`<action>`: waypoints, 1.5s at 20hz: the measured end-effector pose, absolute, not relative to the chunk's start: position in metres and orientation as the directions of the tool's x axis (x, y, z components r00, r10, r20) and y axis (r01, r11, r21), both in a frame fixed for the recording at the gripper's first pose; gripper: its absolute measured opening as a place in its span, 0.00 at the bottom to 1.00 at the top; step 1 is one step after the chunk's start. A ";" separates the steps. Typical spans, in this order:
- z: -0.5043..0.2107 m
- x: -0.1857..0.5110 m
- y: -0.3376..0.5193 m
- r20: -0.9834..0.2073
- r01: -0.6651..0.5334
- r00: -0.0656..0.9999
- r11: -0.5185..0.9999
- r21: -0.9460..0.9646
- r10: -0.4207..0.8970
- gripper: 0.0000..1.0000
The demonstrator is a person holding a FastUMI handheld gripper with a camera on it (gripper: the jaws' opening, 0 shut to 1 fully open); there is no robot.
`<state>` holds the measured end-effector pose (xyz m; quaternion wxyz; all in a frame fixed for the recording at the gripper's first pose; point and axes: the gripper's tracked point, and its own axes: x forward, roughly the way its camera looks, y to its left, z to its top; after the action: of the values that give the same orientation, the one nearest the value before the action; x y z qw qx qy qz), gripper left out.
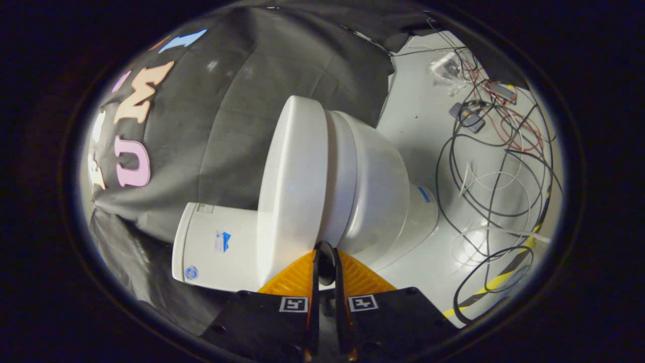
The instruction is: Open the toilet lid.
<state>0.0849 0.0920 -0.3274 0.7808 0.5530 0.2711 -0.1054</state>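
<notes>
Toilet [363, 186] seen rolled sideways in this view, standing on the pale floor [423, 116] against the black cloth wall. The toilet lid [292, 186] appears still down, lying flat on the seat and bowl, so the opening seems not yet begun (only a thin seam shows between lid and seat). The lid's long axis runs from the tank [216, 247], just beside the tongs, to the free front edge beyond. Tongs [325, 259] narrow, nearly closed, holding nothing, tips at the lid's edge near the seam. Loose cables [494, 166] lie well apart.
</notes>
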 end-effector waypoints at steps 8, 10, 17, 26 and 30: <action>-0.320 0.082 0.091 -0.551 0.505 0.827 0.286 0.815 0.113 0.01; -0.320 0.081 0.092 -0.574 0.527 0.811 0.287 0.800 0.113 0.01; -0.284 0.086 0.093 -0.580 0.521 0.810 0.350 0.779 0.085 0.01; -0.214 0.098 0.107 -0.526 0.441 0.850 0.532 0.723 0.010 0.00; -0.177 0.111 0.123 -0.459 0.393 0.888 0.567 0.724 -0.029 0.00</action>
<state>0.1107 0.1234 -0.1767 0.8616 0.4489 0.2028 -0.1225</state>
